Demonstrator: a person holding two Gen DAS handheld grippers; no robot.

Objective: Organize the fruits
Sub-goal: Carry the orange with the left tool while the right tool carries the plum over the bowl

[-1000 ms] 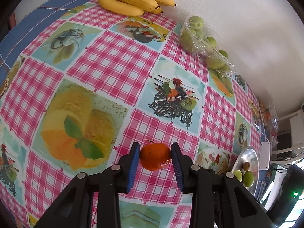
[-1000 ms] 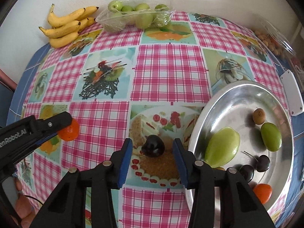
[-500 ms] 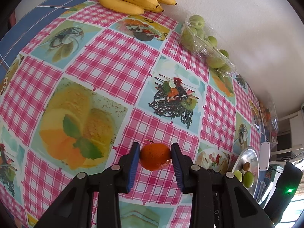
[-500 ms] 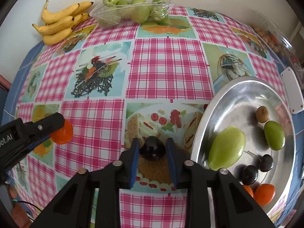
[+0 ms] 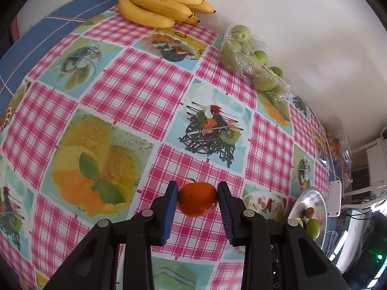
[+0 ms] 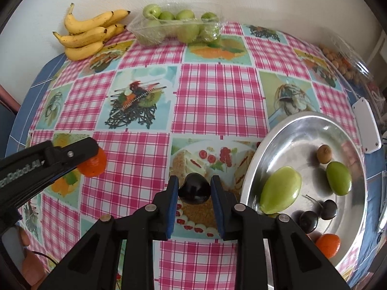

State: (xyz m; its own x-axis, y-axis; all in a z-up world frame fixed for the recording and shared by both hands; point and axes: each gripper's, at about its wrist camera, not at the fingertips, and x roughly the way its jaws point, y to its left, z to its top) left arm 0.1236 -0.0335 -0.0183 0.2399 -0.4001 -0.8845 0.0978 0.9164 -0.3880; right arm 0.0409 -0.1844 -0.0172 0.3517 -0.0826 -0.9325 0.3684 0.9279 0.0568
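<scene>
My left gripper (image 5: 197,201) is shut on an orange tangerine (image 5: 197,201), held just above the checked tablecloth; both also show in the right wrist view (image 6: 93,163). My right gripper (image 6: 194,191) is shut on a dark plum (image 6: 194,191), just left of the silver plate (image 6: 304,128). The plate holds a green mango (image 6: 280,189), a small green fruit (image 6: 338,177), a brown fruit (image 6: 324,153), two dark plums (image 6: 318,213) and a tangerine (image 6: 327,244). The plate shows far right in the left wrist view (image 5: 312,200).
Bananas (image 6: 89,36) and a clear pack of green fruit (image 6: 179,27) lie along the back wall. A plastic bag of small brown fruit (image 6: 343,62) and a white device (image 6: 366,128) sit at the right edge.
My right gripper closed on the dark plum and lifted it slightly. My left gripper raised the tangerine a little off the cloth.
</scene>
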